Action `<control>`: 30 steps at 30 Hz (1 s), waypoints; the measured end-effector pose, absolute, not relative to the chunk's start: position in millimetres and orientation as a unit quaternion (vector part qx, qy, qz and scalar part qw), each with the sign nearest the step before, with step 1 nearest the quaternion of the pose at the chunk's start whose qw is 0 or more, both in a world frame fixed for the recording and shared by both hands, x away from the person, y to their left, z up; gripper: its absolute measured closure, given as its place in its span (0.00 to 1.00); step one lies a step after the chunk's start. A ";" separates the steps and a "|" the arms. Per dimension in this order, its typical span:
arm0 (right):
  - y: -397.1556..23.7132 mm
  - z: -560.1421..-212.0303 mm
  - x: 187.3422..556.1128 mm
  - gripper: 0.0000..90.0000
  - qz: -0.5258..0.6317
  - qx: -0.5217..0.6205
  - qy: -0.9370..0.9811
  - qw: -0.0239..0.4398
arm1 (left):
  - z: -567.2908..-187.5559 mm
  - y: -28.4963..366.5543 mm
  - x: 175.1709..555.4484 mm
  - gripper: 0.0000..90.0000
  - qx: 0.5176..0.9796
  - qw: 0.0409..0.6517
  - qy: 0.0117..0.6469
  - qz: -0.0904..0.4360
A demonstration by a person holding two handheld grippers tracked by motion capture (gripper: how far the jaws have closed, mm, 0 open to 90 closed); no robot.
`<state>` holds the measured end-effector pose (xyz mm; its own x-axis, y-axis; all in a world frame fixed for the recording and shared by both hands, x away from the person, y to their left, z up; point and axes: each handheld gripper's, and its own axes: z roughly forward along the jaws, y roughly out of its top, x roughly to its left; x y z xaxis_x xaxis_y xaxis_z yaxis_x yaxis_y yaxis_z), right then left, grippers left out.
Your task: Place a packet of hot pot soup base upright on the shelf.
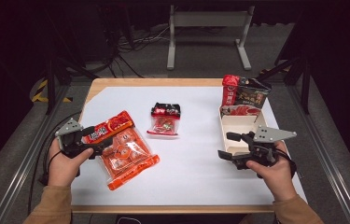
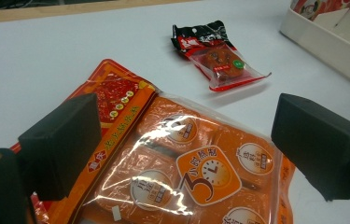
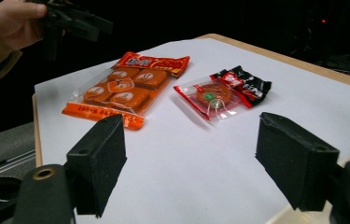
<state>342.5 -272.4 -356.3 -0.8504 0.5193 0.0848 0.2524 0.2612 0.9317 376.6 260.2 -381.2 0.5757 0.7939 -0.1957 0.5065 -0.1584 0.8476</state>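
Observation:
A large orange snack packet [image 1: 123, 151] [image 2: 186, 158] [image 3: 121, 88] with a red header lies flat on the white sheet at the left. My left gripper [image 1: 99, 143] [image 2: 186, 112] hovers at its left end with jaws wide apart; the pads do not press on it. Mid-table lies a small clear packet with a black and red top [image 1: 164, 120] [image 2: 217, 56] [image 3: 224, 91]. My right gripper [image 1: 227, 145] [image 3: 191, 126] is open, with nothing between its jaws. It sits at the near end of the white tray [image 1: 240, 128] and points left across the sheet.
A red and black bag [image 1: 245, 95] stands at the far end of the tray, whose wall [image 2: 322, 42] also shows in the left gripper view. The wooden table edge [image 1: 154, 82] frames the white sheet. A metal stand [image 1: 207, 21] and cables sit on the floor beyond.

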 end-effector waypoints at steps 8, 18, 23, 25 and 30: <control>-261.3 -366.0 344.2 0.29 0.556 0.232 0.792 0.097 | -379.5 264.0 381.2 0.10 0.740 0.452 0.462 0.183; -250.1 -374.7 345.9 0.29 0.543 0.222 0.803 0.107 | -389.0 263.5 396.6 0.11 0.734 0.448 0.471 0.199; -243.4 -381.8 345.1 0.28 0.532 0.209 0.813 0.110 | -399.5 267.1 404.8 0.11 0.733 0.430 0.481 0.215; -241.6 -384.8 345.6 0.28 0.524 0.204 0.820 0.109 | -402.8 269.1 406.9 0.11 0.728 0.432 0.487 0.217; -240.9 -389.0 346.6 0.28 0.516 0.204 0.825 0.105 | -408.7 274.8 411.8 0.11 0.724 0.429 0.494 0.218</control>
